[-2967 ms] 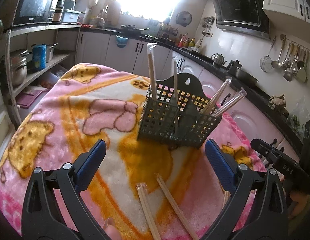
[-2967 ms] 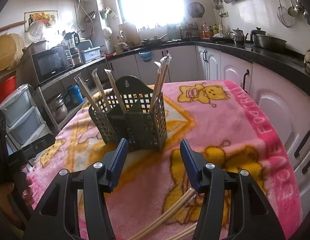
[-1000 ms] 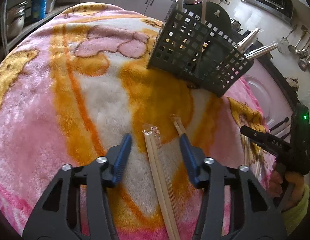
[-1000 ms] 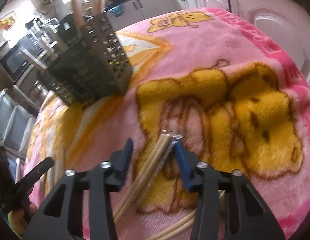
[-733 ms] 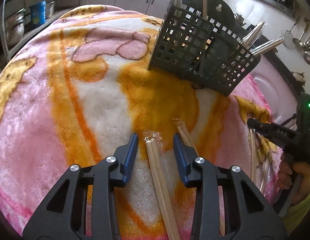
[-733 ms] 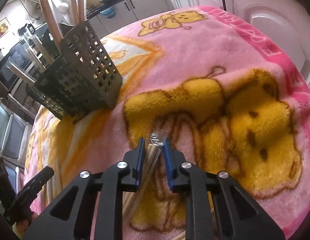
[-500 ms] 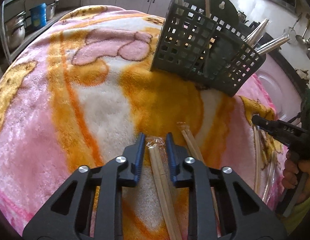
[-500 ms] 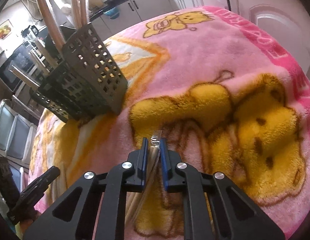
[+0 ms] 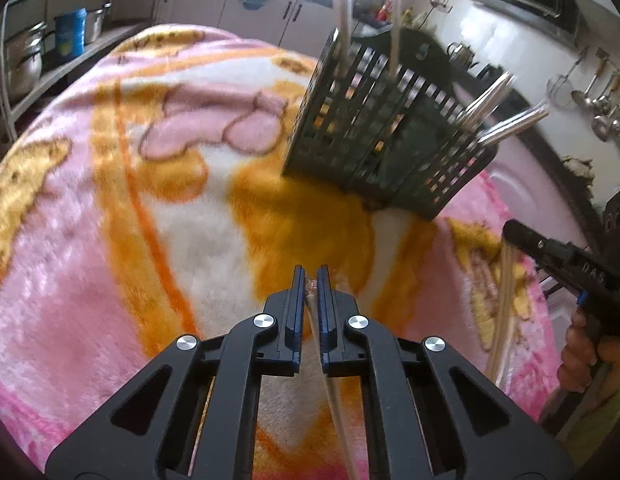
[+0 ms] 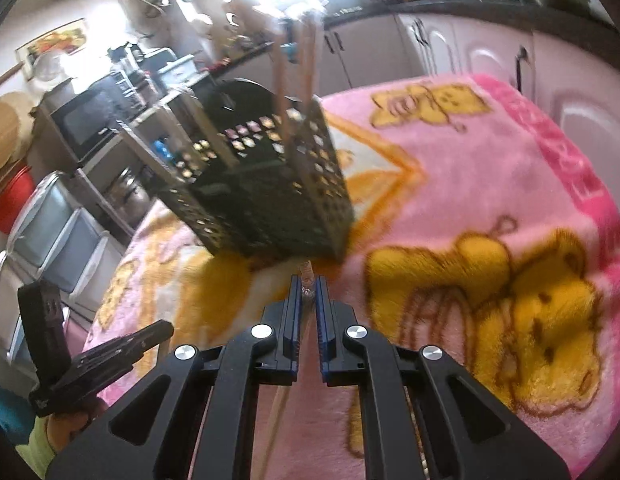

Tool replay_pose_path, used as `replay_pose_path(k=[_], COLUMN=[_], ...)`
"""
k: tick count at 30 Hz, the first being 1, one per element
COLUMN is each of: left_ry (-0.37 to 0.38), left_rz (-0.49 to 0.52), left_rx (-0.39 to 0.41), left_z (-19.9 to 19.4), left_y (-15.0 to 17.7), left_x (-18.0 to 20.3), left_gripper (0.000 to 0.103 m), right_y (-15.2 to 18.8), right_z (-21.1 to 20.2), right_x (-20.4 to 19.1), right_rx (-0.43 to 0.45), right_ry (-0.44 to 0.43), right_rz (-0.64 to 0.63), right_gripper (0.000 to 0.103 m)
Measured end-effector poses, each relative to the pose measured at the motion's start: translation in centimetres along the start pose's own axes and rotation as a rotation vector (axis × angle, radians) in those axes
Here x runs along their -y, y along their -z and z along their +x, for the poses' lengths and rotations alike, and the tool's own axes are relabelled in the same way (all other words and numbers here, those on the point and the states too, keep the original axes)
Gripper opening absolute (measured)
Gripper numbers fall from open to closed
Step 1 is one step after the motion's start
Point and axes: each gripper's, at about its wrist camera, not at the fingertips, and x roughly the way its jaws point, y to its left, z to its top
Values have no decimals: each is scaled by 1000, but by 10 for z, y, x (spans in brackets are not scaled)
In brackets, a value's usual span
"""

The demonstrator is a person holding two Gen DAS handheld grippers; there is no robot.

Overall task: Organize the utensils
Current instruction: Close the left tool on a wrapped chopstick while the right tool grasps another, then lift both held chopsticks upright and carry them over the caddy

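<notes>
A dark slotted utensil basket (image 9: 374, 148) stands on the pink and orange blanket with several wrapped chopstick pairs upright in it; it also shows in the right wrist view (image 10: 266, 196). My left gripper (image 9: 311, 280) is shut on a wrapped chopstick pair (image 9: 330, 372), held above the blanket in front of the basket. My right gripper (image 10: 306, 286) is shut on another wrapped chopstick pair (image 10: 305, 272), its tip just before the basket's near corner. The right gripper also appears at the right edge of the left wrist view (image 9: 566, 256), holding chopsticks (image 9: 504, 300).
The blanket (image 9: 110, 208) covers the table. Kitchen cabinets and a dark counter (image 10: 450, 36) run behind. Shelves with pots (image 9: 26, 64) stand to the left. Ladles hang on the wall (image 9: 602, 100). A microwave (image 10: 94, 120) and storage drawers (image 10: 58, 232) sit behind the basket.
Both grippers closed on chopstick pairs lying on the blanket and lifted them. Both have moved up and toward the basket.
</notes>
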Motion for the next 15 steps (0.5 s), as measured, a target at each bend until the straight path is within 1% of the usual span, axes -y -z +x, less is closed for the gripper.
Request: replay_pose_path(k=[4, 7, 15], left_ry=[21, 22, 33], left_rz=[9, 15, 36], left_rx=[59, 93, 158], left_z=[-21, -35, -61], left_y=[-12, -21, -41], left_x=[3, 1, 5], left_gripper=[1, 1, 0], right_y=[-2, -1, -2], right_z=[-12, -20, -34], right_x=[-16, -27, -53], right_rx=[29, 48, 86], right_ry=[-18, -23, -43], right_rz=[-34, -61, -118], right_gripper=[7, 7, 6])
